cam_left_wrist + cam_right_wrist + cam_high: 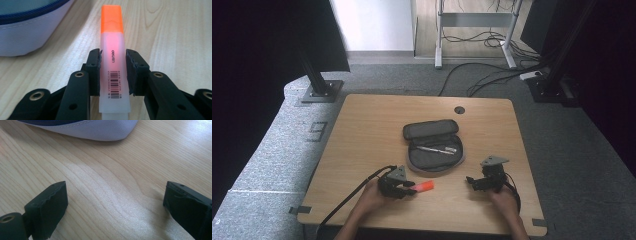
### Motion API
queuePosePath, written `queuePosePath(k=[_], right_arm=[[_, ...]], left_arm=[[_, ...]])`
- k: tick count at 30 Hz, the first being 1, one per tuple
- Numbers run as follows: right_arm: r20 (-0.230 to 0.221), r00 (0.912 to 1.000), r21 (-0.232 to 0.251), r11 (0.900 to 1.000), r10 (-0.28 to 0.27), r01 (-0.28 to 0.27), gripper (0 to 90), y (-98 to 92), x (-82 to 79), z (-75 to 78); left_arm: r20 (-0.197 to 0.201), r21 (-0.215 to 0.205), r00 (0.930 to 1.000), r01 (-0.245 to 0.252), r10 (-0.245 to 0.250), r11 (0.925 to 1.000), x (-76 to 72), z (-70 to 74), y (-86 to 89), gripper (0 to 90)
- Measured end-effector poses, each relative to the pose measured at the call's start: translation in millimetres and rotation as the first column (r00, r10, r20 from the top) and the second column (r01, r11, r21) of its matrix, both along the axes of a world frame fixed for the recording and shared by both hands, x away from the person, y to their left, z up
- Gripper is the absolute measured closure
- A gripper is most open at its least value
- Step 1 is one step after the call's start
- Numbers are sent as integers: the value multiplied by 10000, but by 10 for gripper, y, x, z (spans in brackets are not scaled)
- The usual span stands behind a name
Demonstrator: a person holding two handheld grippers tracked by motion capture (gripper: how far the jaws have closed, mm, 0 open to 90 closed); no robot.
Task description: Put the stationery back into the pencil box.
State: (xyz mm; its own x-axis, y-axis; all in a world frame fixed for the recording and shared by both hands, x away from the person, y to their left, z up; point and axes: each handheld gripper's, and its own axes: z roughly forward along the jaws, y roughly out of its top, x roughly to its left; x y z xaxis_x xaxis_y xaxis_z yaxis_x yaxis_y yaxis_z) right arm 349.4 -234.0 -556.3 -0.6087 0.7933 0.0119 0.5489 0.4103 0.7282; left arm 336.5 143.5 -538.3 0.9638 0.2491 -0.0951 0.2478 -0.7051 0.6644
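- Now a highlighter [113, 62] is being gripped by the left gripper [113, 72]: both pads are being pressed against the sides of its pale barrel, with the orange cap pointing away past the jaw tips.
- Seen from above, the highlighter [424, 186] is being held low over the table [362, 130], at about 6 o'clock from the case [434, 147]; whether it is touching the wood cannot be told.
- Its orange end is being pointed toward 3 o'clock, out of the left gripper [409, 189], which is being carried by the left hand [371, 196] near the front edge.
- The right gripper [115, 202] is being held wide open, with bare wood between its jaws and nothing in them.
- In the high view the right gripper [472, 181] is being kept at about 4 o'clock from the case, well apart from the highlighter, its jaws pointing toward 9 o'clock.
- The case is lying open at mid-table, lid folded back toward 12 o'clock, and a pen [435, 149] is lying inside it.
- A grey, blue-edged corner of the case [30, 27] is showing at 10 o'clock in the left gripper view, near the highlighter but apart from it.
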Motion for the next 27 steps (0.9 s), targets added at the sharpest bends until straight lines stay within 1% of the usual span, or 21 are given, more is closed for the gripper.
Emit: queuePosePath(k=[2, 4, 7, 9, 12, 15, 17, 20, 23, 27], right_arm=[[2, 10000, 7, 10000, -5, 5, 56, 0, -2, 0], [4, 10000, 5, 10000, 3, -3, 57, -1, -4, 0], [5, 10000, 9, 10000, 7, -7, 57, -1, -5, 0], [3, 10000, 9, 10000, 4, -4, 57, -1, -5, 0], [5, 10000, 9, 10000, 4, -4, 57, -1, -5, 0], [4, 10000, 9, 10000, 4, -4, 57, -1, -5, 0], [3, 10000, 8, 10000, 4, -4, 57, -1, -5, 0], [5, 10000, 7, 10000, 5, -5, 57, -1, -5, 0], [5, 10000, 8, 10000, 6, -6, 57, -1, -5, 0], [4, 10000, 8, 10000, 6, -6, 57, -1, -5, 0]], left_arm=[[-8, 56, 10000, 60, -60, 10000, -18, 6, -7, 667], [82, 124, 9998, 188, -189, 9997, -52, 27, -16, 668], [90, -127, 9996, 261, -260, 9996, -87, 96, 0, 668], [190, -281, 9997, 154, -149, 9995, -103, 162, 20, 668], [362, -452, 9992, -128, 145, 9989, -124, 253, 44, 668], [385, -540, 9988, -280, 301, 9981, -132, 326, 50, 668], [365, -611, 9988, -289, 312, 9977, -131, 369, 46, 668], [362, -808, 9985, -388, 419, 9960, -121, 430, 42, 668], [521, -831, 9971, -516, 560, 9952, -114, 488, 33, 668], [584, -1029, 9958, -643, 706, 9926, -89, 547, 29, 668]])
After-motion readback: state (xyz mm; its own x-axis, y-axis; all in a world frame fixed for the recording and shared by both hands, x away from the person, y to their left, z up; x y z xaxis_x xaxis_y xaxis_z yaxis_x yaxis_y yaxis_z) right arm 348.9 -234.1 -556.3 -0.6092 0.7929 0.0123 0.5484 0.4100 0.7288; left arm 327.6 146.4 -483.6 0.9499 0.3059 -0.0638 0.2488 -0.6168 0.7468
